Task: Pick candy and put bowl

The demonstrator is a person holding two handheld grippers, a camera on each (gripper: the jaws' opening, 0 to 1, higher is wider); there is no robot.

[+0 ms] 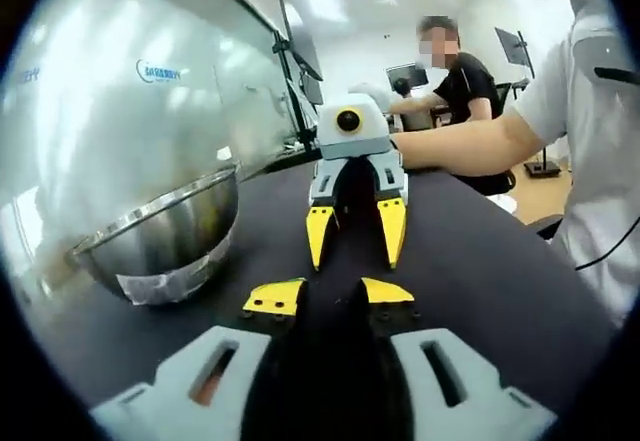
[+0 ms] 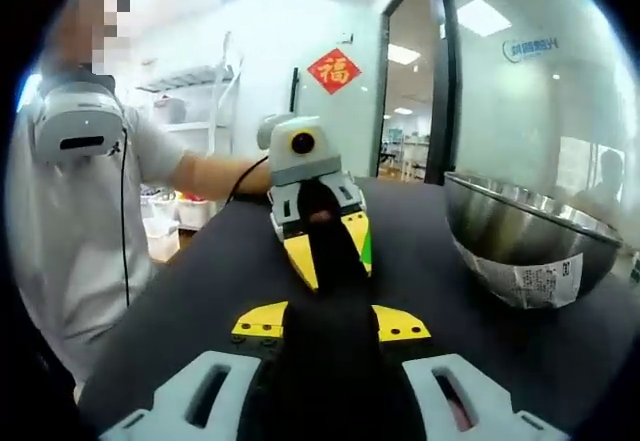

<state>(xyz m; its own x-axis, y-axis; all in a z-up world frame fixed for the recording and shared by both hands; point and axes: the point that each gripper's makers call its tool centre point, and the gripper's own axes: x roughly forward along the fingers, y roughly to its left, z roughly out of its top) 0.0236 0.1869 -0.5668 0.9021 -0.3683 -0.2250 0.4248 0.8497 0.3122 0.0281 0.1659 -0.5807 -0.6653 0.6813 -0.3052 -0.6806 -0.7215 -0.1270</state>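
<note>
A steel bowl [image 1: 165, 231] [image 2: 525, 241] with a paper label stands on the black table [image 1: 480, 281] [image 2: 210, 281]. The two grippers face each other across the table beside it. In the left gripper view, my left gripper [image 1: 330, 294] has its yellow tips apart low in the picture. My right gripper [image 1: 355, 233] stands opposite, open over dark table. In the right gripper view, my right gripper [image 2: 330, 323] is open, and the left gripper [image 2: 328, 246] points back at it. A small green sliver [image 2: 367, 246] shows at one left finger's edge. I cannot tell what the sliver is.
A glass wall [image 1: 130, 91] [image 2: 530, 71] runs right behind the bowl. The person holding the grippers stands at the table's other side [image 2: 90, 221], one forearm [image 1: 460, 146] reaching over it. Another person [image 1: 460, 81] sits farther back among monitors.
</note>
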